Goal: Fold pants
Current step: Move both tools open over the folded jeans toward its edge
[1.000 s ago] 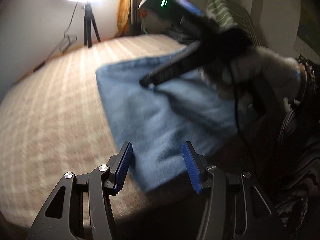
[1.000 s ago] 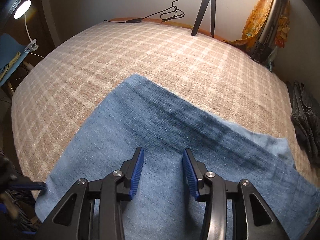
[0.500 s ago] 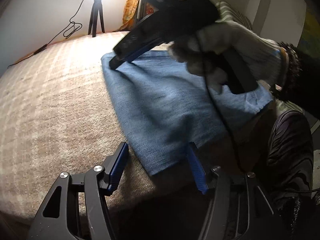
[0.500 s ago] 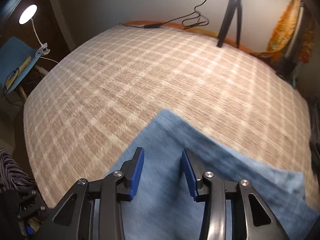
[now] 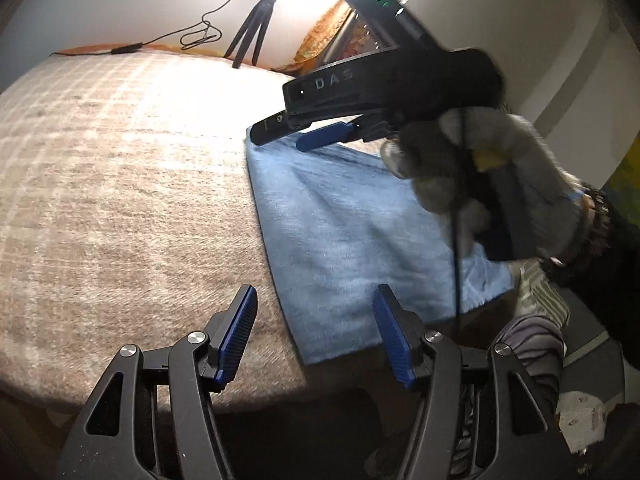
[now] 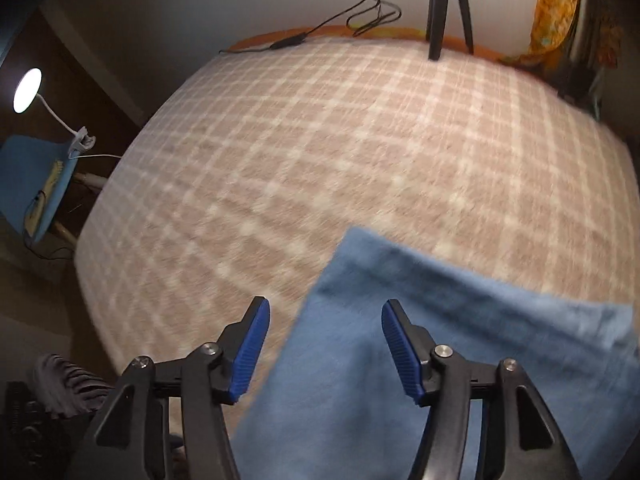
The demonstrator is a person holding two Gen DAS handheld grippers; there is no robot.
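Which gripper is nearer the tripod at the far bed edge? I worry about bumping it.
Right. The right gripper hangs over the folded pants' far corner, toward the tripod; the left gripper sits at their near edge.

Each fisheye camera sat just behind its own blue-padded fingers, angled down close over the beige plaid blanket (image 6: pixel 360 152). Both views took in the folded light-blue denim pants (image 5: pixel 360 232) and, though blurred, seemingly the same black tripod (image 5: pixel 256 28).
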